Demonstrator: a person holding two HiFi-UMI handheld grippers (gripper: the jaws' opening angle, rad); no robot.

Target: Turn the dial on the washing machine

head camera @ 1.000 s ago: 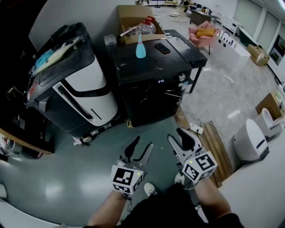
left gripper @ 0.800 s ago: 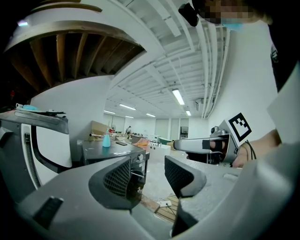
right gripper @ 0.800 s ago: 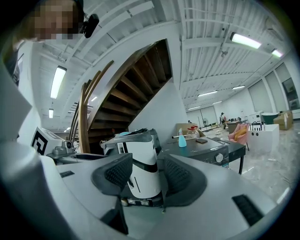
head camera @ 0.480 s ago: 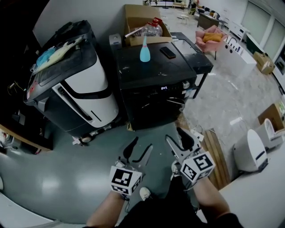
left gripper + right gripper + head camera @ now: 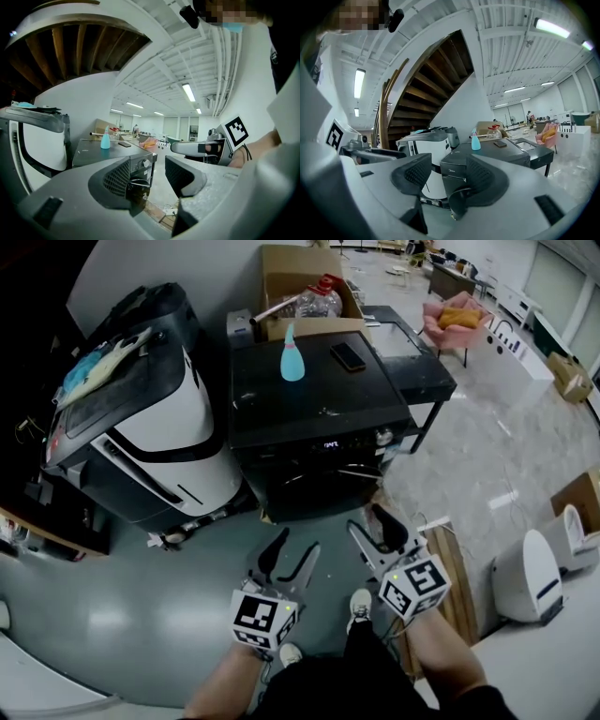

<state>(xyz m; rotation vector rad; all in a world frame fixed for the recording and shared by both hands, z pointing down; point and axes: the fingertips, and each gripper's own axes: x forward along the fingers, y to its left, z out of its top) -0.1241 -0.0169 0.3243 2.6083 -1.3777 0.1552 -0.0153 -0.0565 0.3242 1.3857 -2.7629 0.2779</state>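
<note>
Dial (image 5: pixel 382 436): small round knob at the right end of the control strip on the front of the black washing machine (image 5: pixel 309 404), straight ahead of the left tool (image 5: pixel 298 542) and right tool (image 5: pixel 366 521), well apart from both. Left tool jaws wide apart, just been opening, nothing between them, only the washing machine front far off through the gap. Right tool jaws also apart, just been opening, empty. Both tools are low and side by side over the floor (image 5: pixel 141 615), pointing at the washing machine, marker cubes toward the person. On the washing machine's flat top: teal spray bottle (image 5: pixel 292 352) upright, dark phone (image 5: pixel 348 356) flat to its right, apart from it. Beyond the washing machine, farther from the tools, an open cardboard box (image 5: pixel 298 277) with clutter inside. Ahead-left of the left tool, a big white-and-black appliance (image 5: pixel 169 418) just beside the washing machine, light items lying on its tilted top. Ahead-right of the right tool, a black desk (image 5: pixel 427 367) at the washing machine's far right corner; touching or not, can't tell. Floor under the tools is smooth grey-green and glossy. To the right tool's right it changes to pale stone-look tile (image 5: pixel 469 456), with wooden planks (image 5: pixel 450 568) along the seam. Pink chair (image 5: pixel 455 315) far ahead-right. White rounded unit (image 5: pixel 530 563) well right of the right tool. Wooden staircase underside (image 5: pixel 436 79) rises above the white-and-black appliance. Open hall, white ceiling, strip lights (image 5: pixel 188 92).
</note>
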